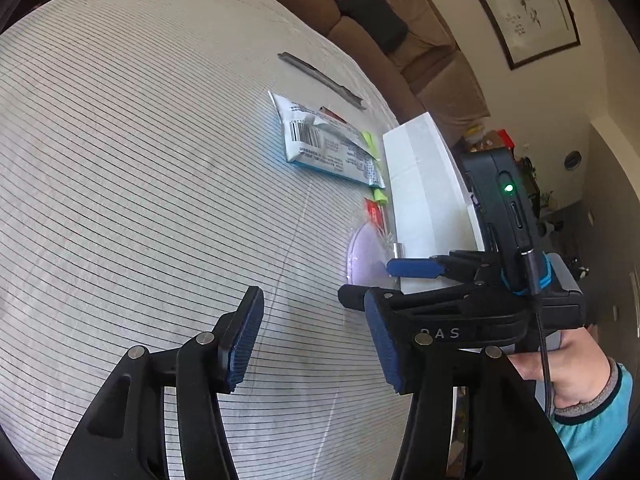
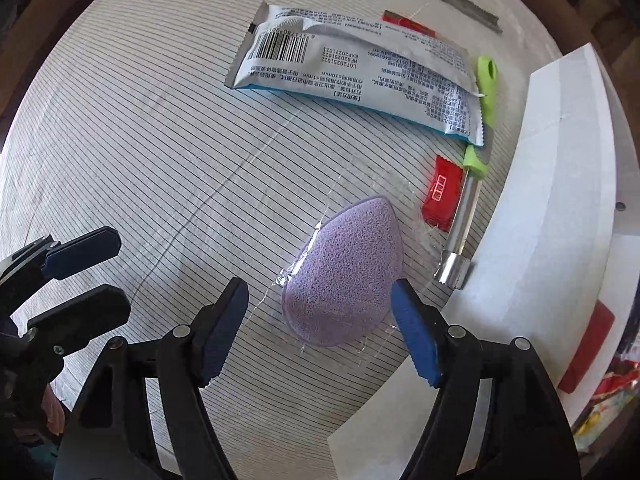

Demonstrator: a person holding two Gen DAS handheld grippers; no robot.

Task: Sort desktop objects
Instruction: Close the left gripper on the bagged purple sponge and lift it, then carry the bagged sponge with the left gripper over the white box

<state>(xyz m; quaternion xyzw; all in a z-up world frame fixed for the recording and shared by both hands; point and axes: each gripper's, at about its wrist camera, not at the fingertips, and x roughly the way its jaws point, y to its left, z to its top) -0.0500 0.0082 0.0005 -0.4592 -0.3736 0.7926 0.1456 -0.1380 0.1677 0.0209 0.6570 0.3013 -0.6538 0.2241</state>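
Directly under the right gripper (image 2: 320,320), a porous lilac teardrop sponge in crinkled clear film (image 2: 344,272) lies on the pin-striped white cloth (image 2: 140,140); the spread blue ribbed pads flank it, and contact is hard to judge. Nearby lie a silver foil sachet with barcode (image 2: 352,68), a green-handled metal corer (image 2: 472,172) partly under it, and a red packet (image 2: 442,192). The left gripper (image 1: 312,344) hangs spread, empty.

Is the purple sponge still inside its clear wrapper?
Yes, wrapped. The purple sponge lies flat on the striped cloth, and shiny crinkled plastic shows all around its edges.
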